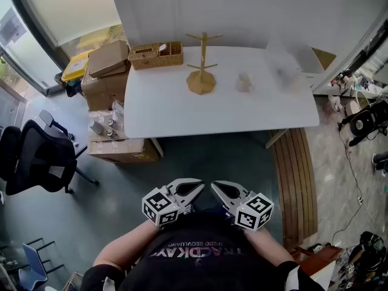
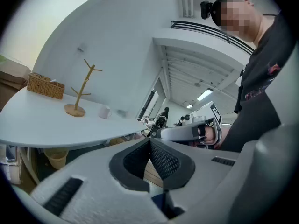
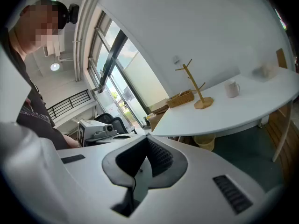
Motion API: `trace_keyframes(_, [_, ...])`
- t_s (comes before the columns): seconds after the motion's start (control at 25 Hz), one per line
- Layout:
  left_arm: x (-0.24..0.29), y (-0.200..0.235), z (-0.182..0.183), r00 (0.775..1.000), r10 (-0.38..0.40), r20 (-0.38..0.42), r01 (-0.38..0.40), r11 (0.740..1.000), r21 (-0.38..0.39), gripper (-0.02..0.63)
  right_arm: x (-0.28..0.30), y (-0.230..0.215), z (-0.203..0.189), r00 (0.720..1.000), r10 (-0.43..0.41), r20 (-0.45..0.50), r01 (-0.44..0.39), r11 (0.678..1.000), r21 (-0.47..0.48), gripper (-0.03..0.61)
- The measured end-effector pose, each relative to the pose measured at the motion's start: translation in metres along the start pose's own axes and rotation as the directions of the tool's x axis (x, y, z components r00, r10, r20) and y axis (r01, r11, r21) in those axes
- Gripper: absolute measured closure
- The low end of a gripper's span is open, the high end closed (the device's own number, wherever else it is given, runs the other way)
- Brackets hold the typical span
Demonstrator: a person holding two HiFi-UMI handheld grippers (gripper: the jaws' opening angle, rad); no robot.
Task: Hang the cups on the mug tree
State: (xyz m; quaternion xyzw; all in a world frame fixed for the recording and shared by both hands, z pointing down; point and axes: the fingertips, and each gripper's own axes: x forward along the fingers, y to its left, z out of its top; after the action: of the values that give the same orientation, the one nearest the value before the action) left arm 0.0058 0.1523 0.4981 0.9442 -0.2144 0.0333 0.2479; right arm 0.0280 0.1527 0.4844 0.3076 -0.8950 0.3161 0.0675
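A wooden mug tree [image 1: 201, 65] stands bare on the white table [image 1: 182, 111], far ahead of me. A pale cup [image 1: 244, 82] sits to its right, and a second, blurred cup [image 1: 284, 73] lies further right. Both grippers are held low by my body, well short of the table. The left gripper [image 1: 197, 187] and right gripper [image 1: 216, 188] point at each other, tips nearly meeting. In the left gripper view the jaws of the left gripper [image 2: 150, 139] are shut on nothing, with the tree [image 2: 82, 90] and a cup [image 2: 104, 111] beyond. The right gripper [image 3: 147, 137] is likewise shut and empty, facing the tree [image 3: 194, 85] and a cup [image 3: 231, 88].
A wicker basket [image 1: 156, 55] sits at the table's back left corner. Cardboard boxes [image 1: 108, 80] are stacked left of the table, and a black office chair [image 1: 36, 159] stands further left. A slatted wooden bench [image 1: 296, 180] runs along the right side.
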Motion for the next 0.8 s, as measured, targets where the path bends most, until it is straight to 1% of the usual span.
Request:
trace_keyframes(0.2, [0.0023,-0.0013,-0.0002,1.0,0.0,0.0,0.0,1.0,0.001,0.618,-0.003,-0.0017,0.0006,1.0,-0.002,0.005,0.002,1.0,0.007,0.569])
trace_keyframes(0.44, [0.0041,-0.0032,-0.0027,1.0,-0.006,-0.006,0.006,1.0,0.0,0.618,-0.0071,-0.0042,-0.0001,1.0,0.002,0.029,-0.003,0.999,0.04,0.569])
trace_keyframes(0.8, [0.0049,-0.0035,-0.0025,1.0,-0.009,-0.008,0.01,1.0,0.007,0.618,-0.0059,-0.0028,0.0005,1.0,0.005,0.026,-0.006,1.0,0.028,0.569])
